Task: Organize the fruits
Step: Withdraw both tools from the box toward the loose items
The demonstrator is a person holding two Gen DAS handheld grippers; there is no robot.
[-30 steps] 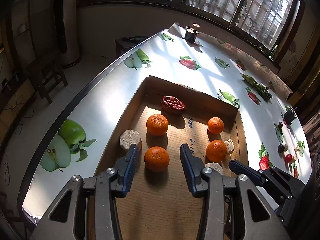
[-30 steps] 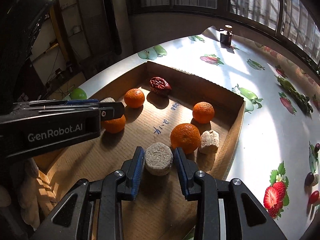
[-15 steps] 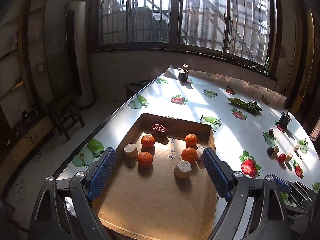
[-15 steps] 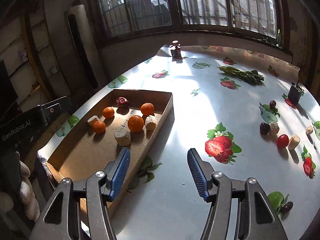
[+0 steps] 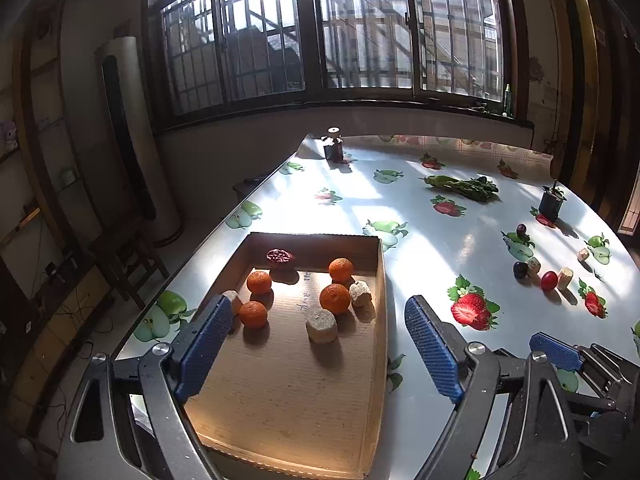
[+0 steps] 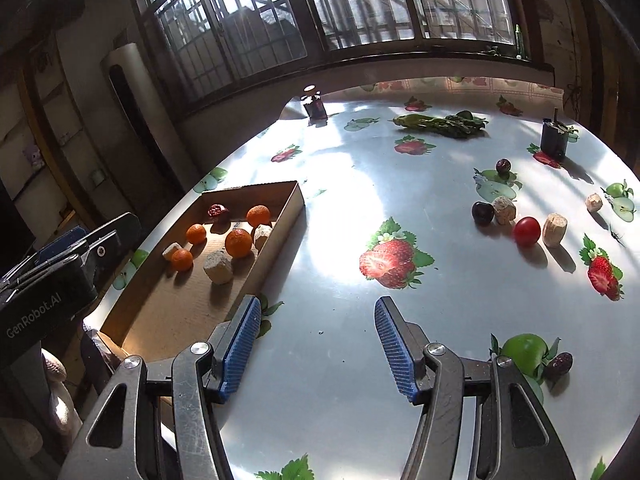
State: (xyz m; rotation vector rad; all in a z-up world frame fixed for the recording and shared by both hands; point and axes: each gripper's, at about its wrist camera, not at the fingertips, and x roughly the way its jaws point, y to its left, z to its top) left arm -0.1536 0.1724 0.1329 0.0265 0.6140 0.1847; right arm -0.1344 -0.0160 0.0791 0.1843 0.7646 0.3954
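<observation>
Both tongs apart, empty: left gripper (image 5: 318, 340) over cardboard tray (image 5: 376, 360) holding oranges (image 5: 335, 298); right gripper (image 6: 316, 346) aimed at table, probably toward loose red fruit (image 6: 527, 231).

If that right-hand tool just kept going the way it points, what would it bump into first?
Probably just the bare tablecloth: the open right tool aims down at it, near the printed strawberry. Depth is unclear.
</observation>
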